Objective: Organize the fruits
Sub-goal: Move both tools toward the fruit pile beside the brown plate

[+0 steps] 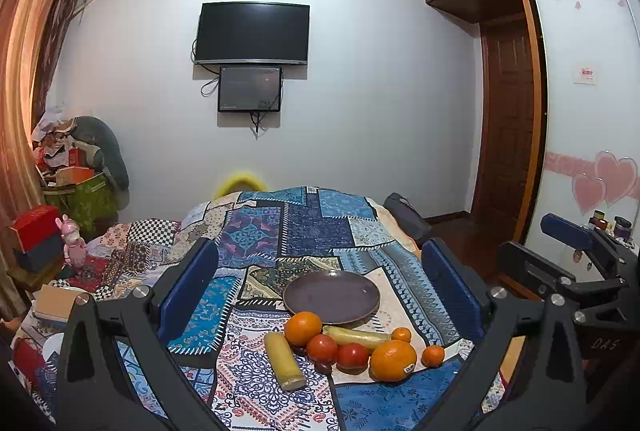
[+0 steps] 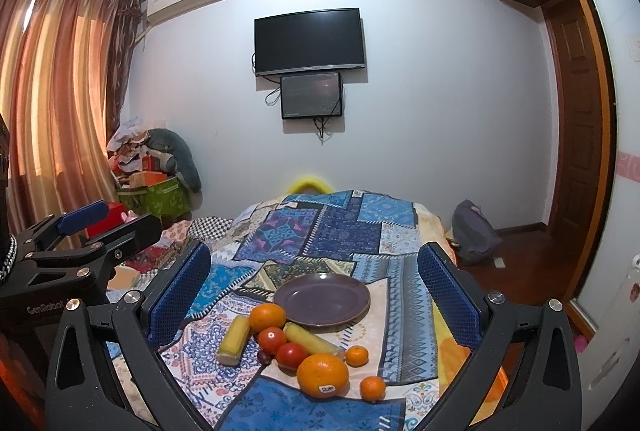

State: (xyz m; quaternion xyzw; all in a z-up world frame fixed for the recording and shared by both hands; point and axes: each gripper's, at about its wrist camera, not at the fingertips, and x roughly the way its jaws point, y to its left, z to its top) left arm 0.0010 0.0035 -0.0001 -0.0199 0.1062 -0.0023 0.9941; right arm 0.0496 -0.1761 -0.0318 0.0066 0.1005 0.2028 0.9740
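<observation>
Both tools are hovering over the near end of the bed, each with its blue pads spread wide and gripping nothing. The left hand-held gripper [image 1: 320,295] is framing the fruit pile between its fingers, and the right hand-held gripper [image 2: 314,295] is doing the same from slightly further right.

Nearest to the right one, the large orange [image 2: 322,375] with a sticker is lying on the patchwork bedspread [image 2: 320,227], with a small mandarin [image 2: 372,388] just beside it and a second mandarin [image 2: 357,356] a little behind. Two tomatoes [image 2: 291,354] are sitting touching each other in the middle of the pile, with a small dark fruit tucked beside them. A yellow cane-like stick [image 2: 234,340] is lying at the left, its long axis running away from the camera and leaning right; a second stick [image 2: 312,341] is crossing behind the tomatoes, slanting the other way. A second orange [image 2: 267,317] is resting against the rim of the purple plate [image 2: 322,300], which is standing bare just beyond the pile.

Judging by this layout, the sorting is not yet begun. The stickered orange lies straight ahead and below the right tool, which looks nearer to it; the left stick lies closer to the left tool, and gripping it would mean closing across its width.

Further off, a television [image 2: 310,41] is hanging on the far wall.
</observation>
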